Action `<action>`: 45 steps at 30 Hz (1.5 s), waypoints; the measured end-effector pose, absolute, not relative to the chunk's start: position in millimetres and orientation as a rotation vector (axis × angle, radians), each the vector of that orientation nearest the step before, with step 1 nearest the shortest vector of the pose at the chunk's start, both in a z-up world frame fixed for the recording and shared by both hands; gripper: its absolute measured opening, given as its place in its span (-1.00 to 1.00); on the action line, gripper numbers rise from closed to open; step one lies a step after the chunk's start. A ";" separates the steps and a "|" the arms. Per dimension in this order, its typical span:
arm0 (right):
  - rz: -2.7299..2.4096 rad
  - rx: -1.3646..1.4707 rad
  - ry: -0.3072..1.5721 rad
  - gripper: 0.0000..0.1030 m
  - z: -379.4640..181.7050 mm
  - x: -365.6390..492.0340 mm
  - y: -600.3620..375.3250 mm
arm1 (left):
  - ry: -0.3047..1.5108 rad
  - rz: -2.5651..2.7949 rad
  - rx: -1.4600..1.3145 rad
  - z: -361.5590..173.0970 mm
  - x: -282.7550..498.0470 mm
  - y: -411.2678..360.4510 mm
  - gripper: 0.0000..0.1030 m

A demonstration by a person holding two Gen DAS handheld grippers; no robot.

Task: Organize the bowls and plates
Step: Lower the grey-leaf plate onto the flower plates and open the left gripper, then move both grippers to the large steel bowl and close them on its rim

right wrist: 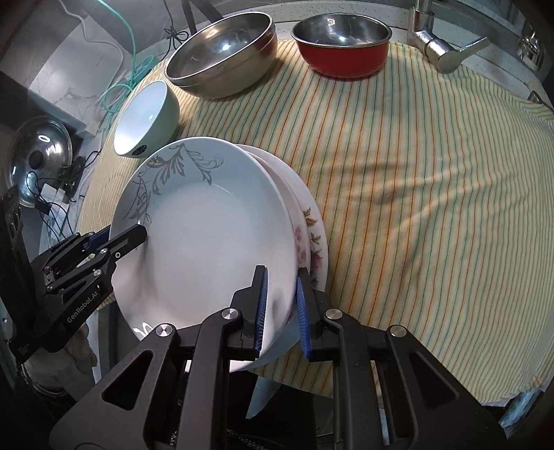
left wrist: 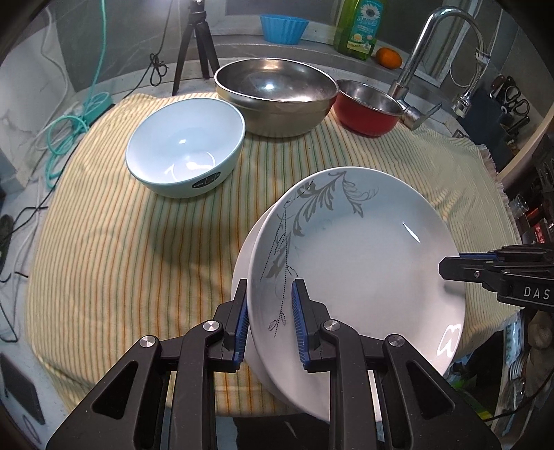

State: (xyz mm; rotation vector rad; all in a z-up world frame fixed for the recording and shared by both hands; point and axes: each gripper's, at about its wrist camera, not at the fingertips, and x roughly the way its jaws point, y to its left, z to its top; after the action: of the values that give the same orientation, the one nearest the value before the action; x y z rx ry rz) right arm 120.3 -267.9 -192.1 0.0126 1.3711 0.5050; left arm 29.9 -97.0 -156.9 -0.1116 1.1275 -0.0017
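Note:
A white plate with a grey leaf pattern (left wrist: 360, 263) (right wrist: 207, 249) sits stacked on a flowered plate (right wrist: 311, 235) whose rim (left wrist: 242, 263) shows under it, near the front edge of the striped cloth. My left gripper (left wrist: 270, 322) is shut on the near rim of the stack. My right gripper (right wrist: 280, 304) is shut on the opposite rim; it also shows in the left wrist view (left wrist: 450, 268). The left gripper shows in the right wrist view (right wrist: 131, 233). A pale blue bowl (left wrist: 185, 145) (right wrist: 145, 117), a large steel bowl (left wrist: 277, 93) (right wrist: 221, 52) and a red bowl (left wrist: 367, 107) (right wrist: 342, 45) stand behind.
The yellow striped cloth (left wrist: 121, 259) (right wrist: 432, 190) covers the counter. A tap (left wrist: 415, 86) stands at the back right, with a green bottle (left wrist: 358, 27), an orange (left wrist: 387, 57) and a blue cup (left wrist: 284, 27) behind. A tripod (left wrist: 197, 45) and cables (left wrist: 69, 128) are at the left.

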 end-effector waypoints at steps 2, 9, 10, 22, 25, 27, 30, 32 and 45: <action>0.498 -0.013 1.361 -0.67 -190.3 119.2 -266.1 | 1.135 -0.005 -0.105 -158.4 30.2 -98.6 -0.61; 0.484 -0.062 1.340 -0.66 -188.9 117.4 -263.8 | 1.127 -0.003 -0.097 -157.6 30.5 -99.8 -0.61; 0.485 -0.062 1.339 -0.65 -189.2 117.6 -263.9 | 1.127 -0.003 -0.096 -157.6 30.5 -99.8 -0.61; 0.505 -0.088 1.316 -0.23 -186.9 116.4 -260.2 | 1.121 -0.014 -0.120 -153.8 30.6 -93.7 -0.54; 0.509 -0.064 1.296 0.15 -182.1 118.9 -263.0 | 1.121 -0.014 -0.143 -152.8 30.8 -88.2 -0.54; 0.511 -0.046 1.278 0.16 -177.3 120.7 -265.1 | 1.122 -0.019 -0.161 -151.5 30.9 -83.1 -0.49; 0.508 -0.017 1.254 0.31 -170.2 124.4 -267.9 | 1.117 -0.036 -0.207 -147.0 29.9 -74.4 -0.20; 0.507 0.013 1.240 0.38 -165.4 127.6 -270.4 | 1.109 -0.049 -0.235 -142.5 30.0 -68.6 -0.10; 0.488 0.207 1.182 0.47 -141.0 153.3 -268.6 | 1.047 -0.073 -0.350 -113.7 45.1 -13.8 -0.10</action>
State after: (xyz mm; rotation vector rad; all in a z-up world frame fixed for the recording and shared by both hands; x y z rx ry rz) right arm 153.3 -268.6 -141.0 0.2068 1.1823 0.4875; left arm 45.1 -13.8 -113.7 -0.3496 1.0473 -0.0733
